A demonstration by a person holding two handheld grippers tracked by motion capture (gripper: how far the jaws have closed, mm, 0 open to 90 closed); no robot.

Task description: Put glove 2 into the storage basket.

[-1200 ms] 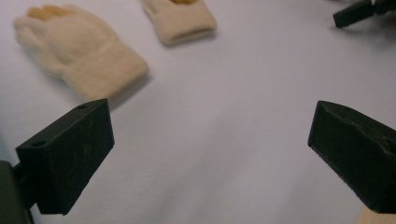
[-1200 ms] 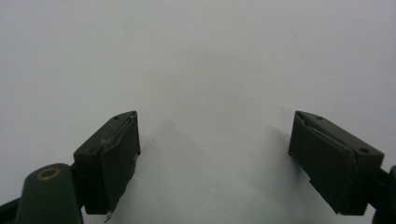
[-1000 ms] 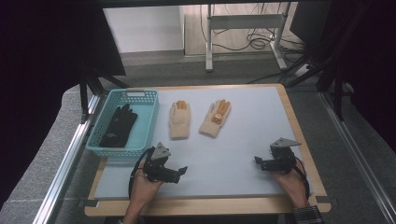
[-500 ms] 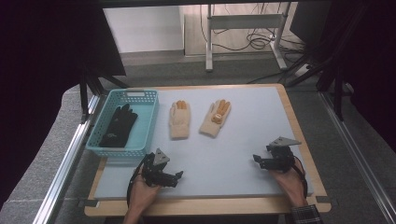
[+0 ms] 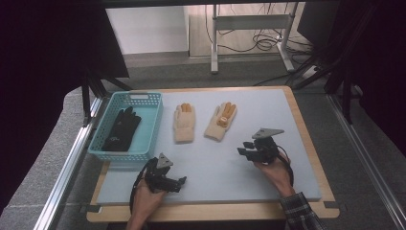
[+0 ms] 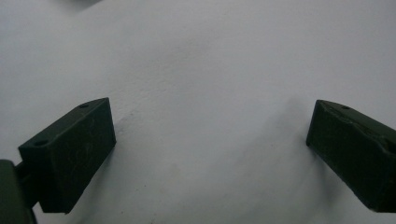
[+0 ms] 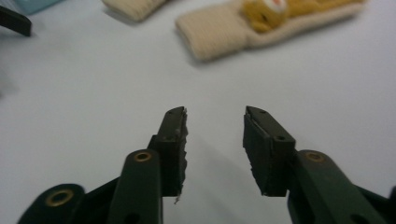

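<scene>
Two cream gloves [image 5: 185, 123] [image 5: 220, 121], one black glove [image 5: 121, 129], one blue basket [image 5: 151, 125], two grippers [image 5: 182, 180] [image 5: 243, 148].

pale grey-blue table mat [image 5: 306, 120] inside a light wood rim. turquoise lattice basket [image 5: 151, 125] holding a black glove [image 5: 122, 130]. two cream knit gloves: one [image 5: 184, 123] with orange fingertips, the other [image 5: 219, 122] with orange fingers and an orange patch bearing a white spot. black left gripper [image 5: 178, 183] and right gripper [image 5: 243, 149], brass-coloured rivets on the right one. dark plaid sleeve [image 5: 301, 214].
</scene>
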